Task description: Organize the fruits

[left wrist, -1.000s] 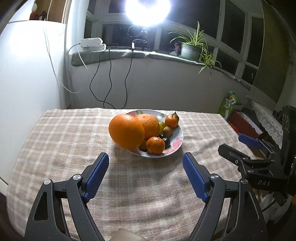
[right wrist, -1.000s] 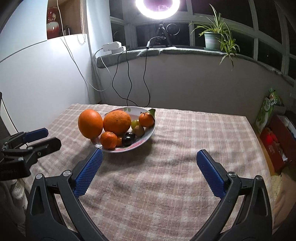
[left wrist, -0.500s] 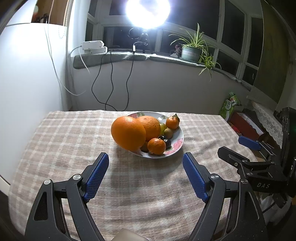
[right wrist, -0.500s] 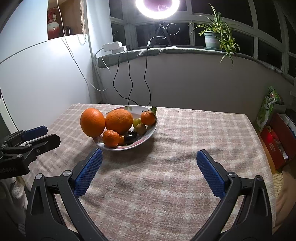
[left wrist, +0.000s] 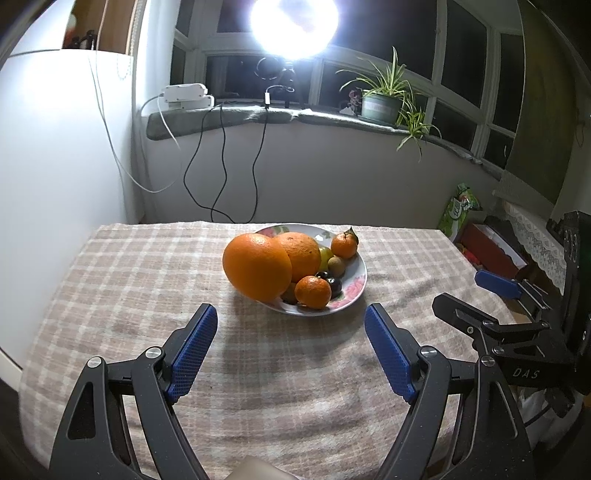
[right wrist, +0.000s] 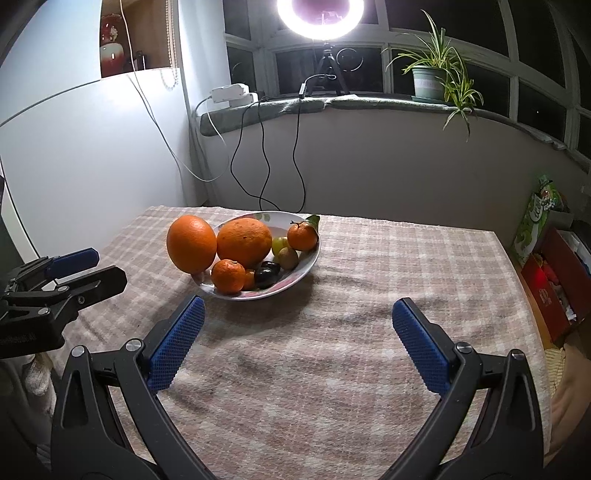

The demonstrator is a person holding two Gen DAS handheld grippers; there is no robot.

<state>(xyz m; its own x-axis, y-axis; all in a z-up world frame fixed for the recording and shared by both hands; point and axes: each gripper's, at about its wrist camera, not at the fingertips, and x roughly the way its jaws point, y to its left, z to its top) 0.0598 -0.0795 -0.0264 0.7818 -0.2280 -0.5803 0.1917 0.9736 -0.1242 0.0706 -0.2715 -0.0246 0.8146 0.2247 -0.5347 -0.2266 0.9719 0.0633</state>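
Observation:
A flowered plate (left wrist: 356, 286) (right wrist: 308, 264) sits near the middle of the checked tablecloth (left wrist: 147, 280). It holds a big orange (left wrist: 257, 271) (right wrist: 191, 242) leaning on its left rim, a second orange (left wrist: 301, 254) (right wrist: 243, 242), two mandarins (left wrist: 313, 291) (left wrist: 344, 244), a kiwi (left wrist: 337, 266), a dark plum (left wrist: 334, 286) and a green fruit (left wrist: 325, 254). My left gripper (left wrist: 291, 347) hovers in front of the plate, open and empty. My right gripper (right wrist: 295, 339) hangs open and empty, with the plate ahead to its left.
A white wall panel (left wrist: 55, 147) borders the table's left side. Behind it, a sill carries a ring light (right wrist: 320, 14), cables, a power strip (left wrist: 186, 96) and a potted plant (left wrist: 382, 105). Boxes and a green bag (right wrist: 535, 225) lie on the floor to the right.
The view shifts only slightly between frames; both grippers stay open and nothing on the plate has moved.

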